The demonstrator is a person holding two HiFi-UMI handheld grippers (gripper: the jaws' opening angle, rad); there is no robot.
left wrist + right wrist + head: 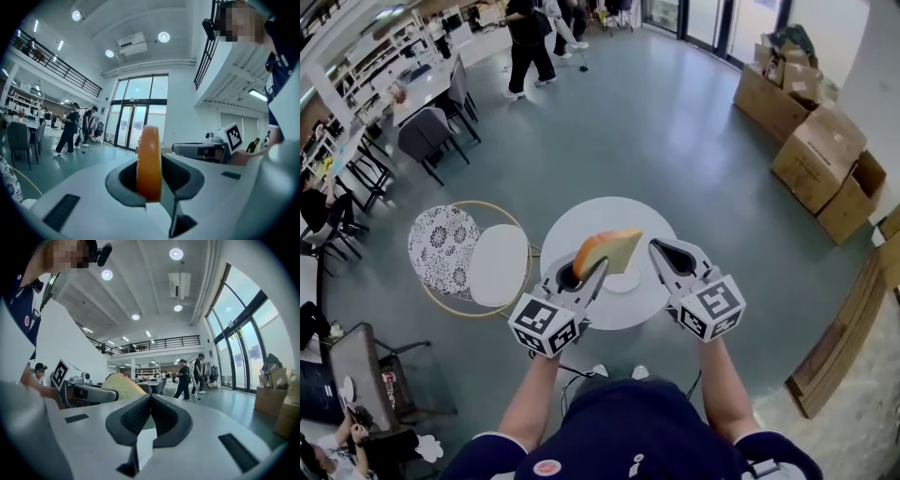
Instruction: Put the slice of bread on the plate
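A grey hall floor (656,122) surrounds a round white counter (581,225). Above the counter, the slice of bread (607,251) stands on edge, pinched between the jaws of the left gripper (581,274). Just below it on the counter lies what looks like a small white plate (624,281). The right gripper (670,255), just beside the bread, has its jaws closed together on nothing. Cardboard boxes (816,159) are stacked far to the right.

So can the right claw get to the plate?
Probably yes. The right claw, shut and empty, looks close beside the plate with nothing between them. The bread in the left claw only hangs over its other side.
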